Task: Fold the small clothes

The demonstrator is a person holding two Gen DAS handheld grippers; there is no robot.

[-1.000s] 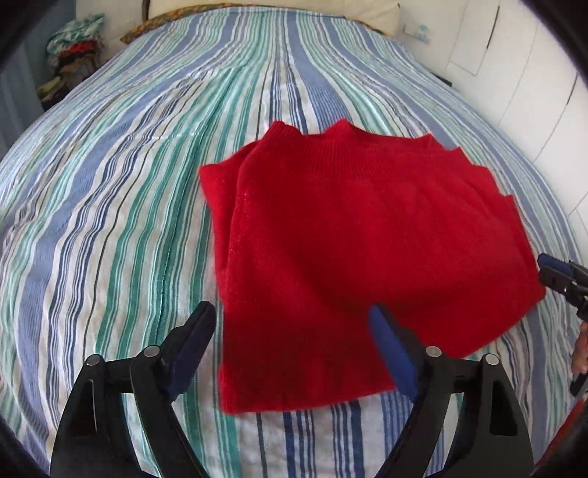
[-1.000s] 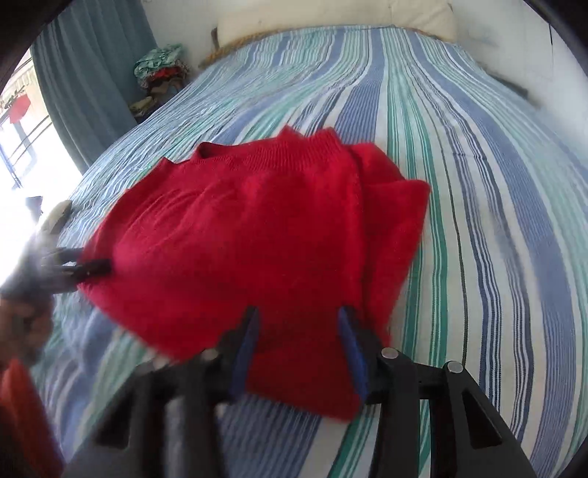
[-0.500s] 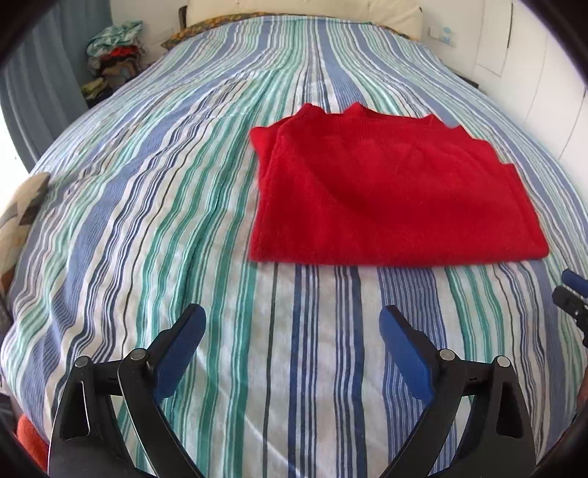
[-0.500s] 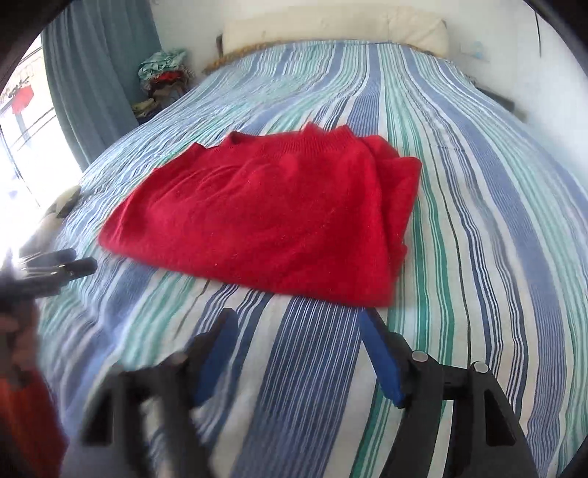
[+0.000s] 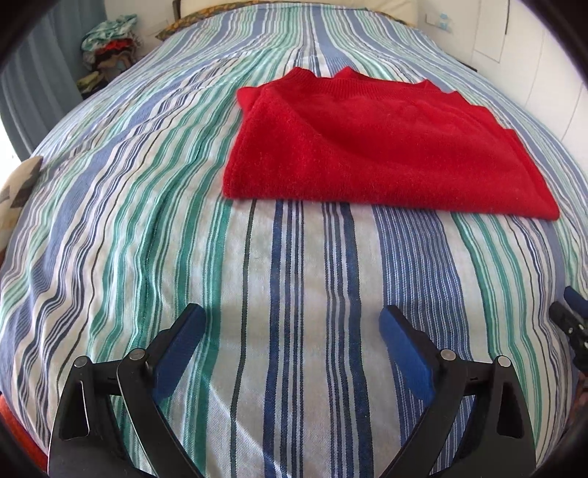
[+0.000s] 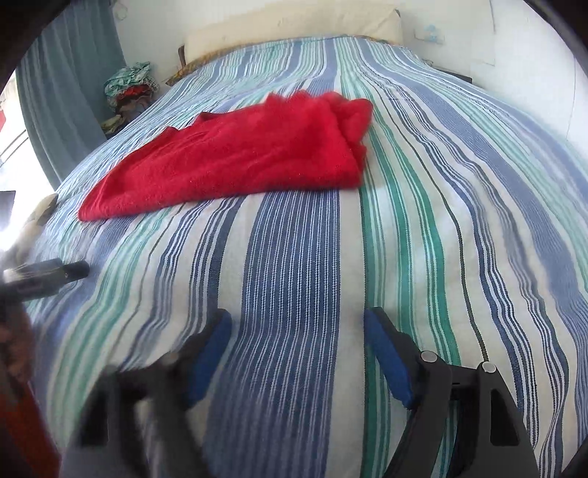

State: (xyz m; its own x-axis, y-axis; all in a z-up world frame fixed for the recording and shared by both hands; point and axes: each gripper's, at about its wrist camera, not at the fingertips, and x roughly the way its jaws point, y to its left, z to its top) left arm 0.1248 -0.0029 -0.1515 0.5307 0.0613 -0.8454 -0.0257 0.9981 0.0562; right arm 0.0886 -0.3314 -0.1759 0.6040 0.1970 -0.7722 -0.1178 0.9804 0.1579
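Observation:
A red knit sweater lies folded flat on the striped bed cover; it also shows in the right wrist view. My left gripper is open and empty, held over the bare cover well in front of the sweater. My right gripper is open and empty too, also short of the sweater. The right gripper's tip shows at the right edge of the left wrist view. The left gripper's tip shows at the left edge of the right wrist view.
A pile of clothes sits at the far left beside a blue curtain. A pillow lies at the head of the bed. White walls stand to the right. A patterned cloth lies at the bed's left edge.
Both grippers have let go of the sweater's near edge, opened, and pulled back toward me. The sweater now lies flat and farther away in both views.

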